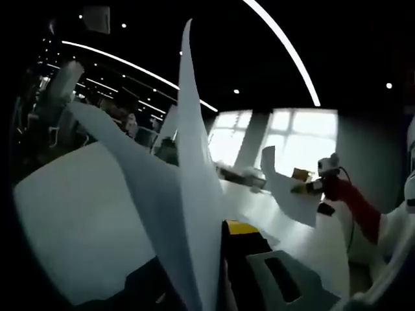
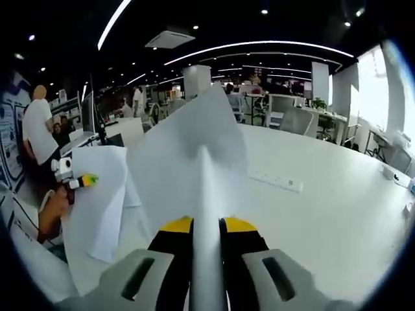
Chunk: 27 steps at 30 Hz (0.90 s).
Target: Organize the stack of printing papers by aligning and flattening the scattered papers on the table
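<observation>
- In the right gripper view, the right gripper sits closest to the camera, its yellow-tipped black jaws pressed together on a sheet of paper.
- That sheet rises from between the jaws as a thin edge, then fans out ahead of the gripper, lifted off the white table.
- To the left of the right gripper, the left gripper comes into view, gripping another paper sheet that hangs in front of it; a hand holds that gripper from below.
- Ahead and to the right of the right gripper, a white power strip lies flat on the table.
- Far off to the left stands a person in a white top, with office desks and chairs further back.
- In the left gripper view, the left gripper shows one yellow-tipped black jaw just right of the paper sheet it clamps; the sheet stands upright out of the jaws and hides the other jaw.
- The sheet bends away to the left of this gripper and rises to a tall point above it.
- To the right of the left gripper, the right gripper appears with its sheet in its grip, held by a person's red sleeve.
- The table lies below and left of the left gripper.
</observation>
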Each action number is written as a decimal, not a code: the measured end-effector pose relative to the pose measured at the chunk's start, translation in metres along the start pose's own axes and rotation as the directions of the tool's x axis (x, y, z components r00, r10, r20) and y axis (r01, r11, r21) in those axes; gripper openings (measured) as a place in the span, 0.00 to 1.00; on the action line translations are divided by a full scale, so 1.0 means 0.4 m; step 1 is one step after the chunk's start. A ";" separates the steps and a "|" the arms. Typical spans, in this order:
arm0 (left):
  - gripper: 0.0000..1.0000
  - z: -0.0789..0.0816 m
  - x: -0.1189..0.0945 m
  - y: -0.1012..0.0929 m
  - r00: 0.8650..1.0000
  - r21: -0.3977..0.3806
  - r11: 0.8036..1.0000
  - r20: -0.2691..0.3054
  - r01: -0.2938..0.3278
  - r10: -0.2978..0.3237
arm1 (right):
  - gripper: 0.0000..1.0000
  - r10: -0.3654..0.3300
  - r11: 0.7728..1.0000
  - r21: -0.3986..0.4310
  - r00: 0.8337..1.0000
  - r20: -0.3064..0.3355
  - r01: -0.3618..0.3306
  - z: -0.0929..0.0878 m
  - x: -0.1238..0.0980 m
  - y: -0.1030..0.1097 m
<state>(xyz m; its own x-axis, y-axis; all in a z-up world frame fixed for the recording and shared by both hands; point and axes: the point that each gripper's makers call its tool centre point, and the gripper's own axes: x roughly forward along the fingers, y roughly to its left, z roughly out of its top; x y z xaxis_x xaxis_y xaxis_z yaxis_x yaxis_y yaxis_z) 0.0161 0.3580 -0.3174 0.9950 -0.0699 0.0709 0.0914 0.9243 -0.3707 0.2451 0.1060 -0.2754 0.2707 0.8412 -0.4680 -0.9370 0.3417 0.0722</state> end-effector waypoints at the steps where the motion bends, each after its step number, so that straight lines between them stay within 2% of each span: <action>1: 0.06 0.001 0.001 -0.001 1.000 -0.005 1.000 0.002 0.000 0.000 | 0.11 0.002 1.000 0.001 1.000 0.001 -0.002 0.001 0.000 0.004; 10: 0.06 -0.006 0.015 -0.002 1.000 -0.039 0.999 -0.004 0.007 -0.007 | 0.11 0.021 1.000 -0.016 1.000 0.012 -0.021 0.013 0.006 0.033; 18: 0.06 -0.031 0.028 -0.004 0.999 -0.097 0.995 -0.033 0.016 -0.019 | 0.11 0.041 0.999 -0.024 0.999 0.010 -0.041 0.021 0.019 0.053; 21: 0.06 -0.032 0.030 -0.004 0.999 -0.120 0.993 -0.031 0.016 -0.019 | 0.11 0.044 0.999 -0.027 0.999 0.009 -0.044 0.023 0.020 0.057; 24: 0.06 -0.032 0.033 -0.002 0.999 -0.173 0.985 -0.032 0.020 -0.026 | 0.11 0.048 0.999 -0.026 0.999 0.012 -0.048 0.029 0.021 0.058; 27: 0.06 -0.034 0.034 -0.006 0.999 -0.180 0.983 -0.032 0.026 -0.032 | 0.11 0.053 0.998 -0.022 0.998 0.022 -0.052 0.037 0.022 0.063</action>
<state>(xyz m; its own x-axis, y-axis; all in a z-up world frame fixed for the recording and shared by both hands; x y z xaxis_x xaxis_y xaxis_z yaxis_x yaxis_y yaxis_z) 0.0301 0.3498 -0.3282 0.9924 -0.1114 0.0528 0.1224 0.8396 -0.5293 0.2271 0.1282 -0.2645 0.2258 0.8670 -0.4442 -0.9546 0.2880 0.0768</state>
